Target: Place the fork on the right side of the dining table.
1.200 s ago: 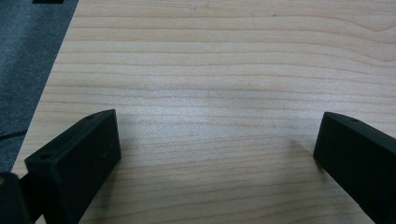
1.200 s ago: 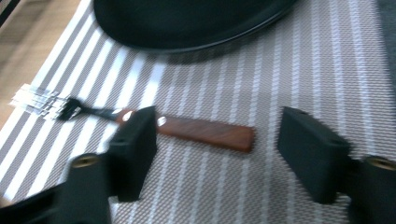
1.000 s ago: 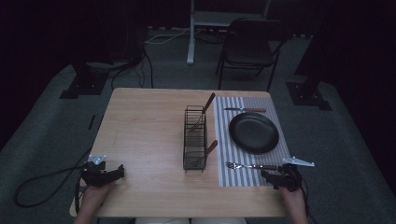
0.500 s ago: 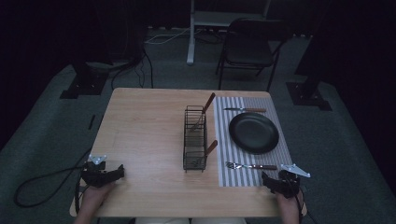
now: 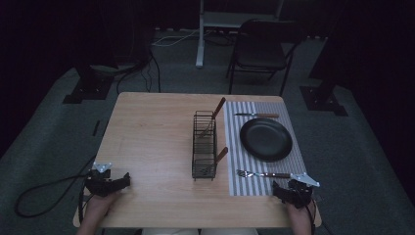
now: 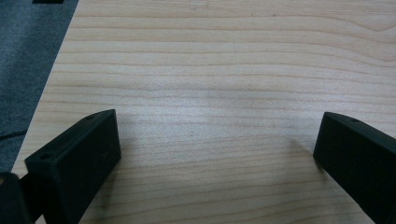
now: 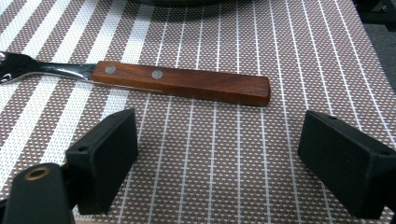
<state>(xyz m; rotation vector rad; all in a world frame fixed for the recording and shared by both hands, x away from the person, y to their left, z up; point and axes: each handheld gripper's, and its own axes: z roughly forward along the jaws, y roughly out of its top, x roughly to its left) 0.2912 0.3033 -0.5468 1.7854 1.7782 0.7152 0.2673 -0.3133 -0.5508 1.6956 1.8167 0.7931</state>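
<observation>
Two grippers sit low at the near edge of the table (image 5: pixel 151 132), both with jaws spread wide and nothing held.

The right gripper (image 7: pixel 219 154) hovers over the striped placemat (image 7: pixel 224 42) at the table's near right corner, its jaws well apart, with the wooden handle of the fork (image 7: pixel 182 83) lying flat just beyond them and touched by neither. In the high view the right gripper (image 5: pixel 286 192) sits just beside the handle end of the fork (image 5: pixel 262 174), whose tines point toward the wire rack (image 5: pixel 204 146). The black plate (image 5: pixel 265 139) rests on the placemat beyond the fork, and a knife (image 5: pixel 257 115) lies past the plate. Two wooden-handled utensils lean in the rack. The left gripper (image 5: pixel 115 183) rests at the near left corner over bare wood, well apart from everything, jaws gaping.
</observation>
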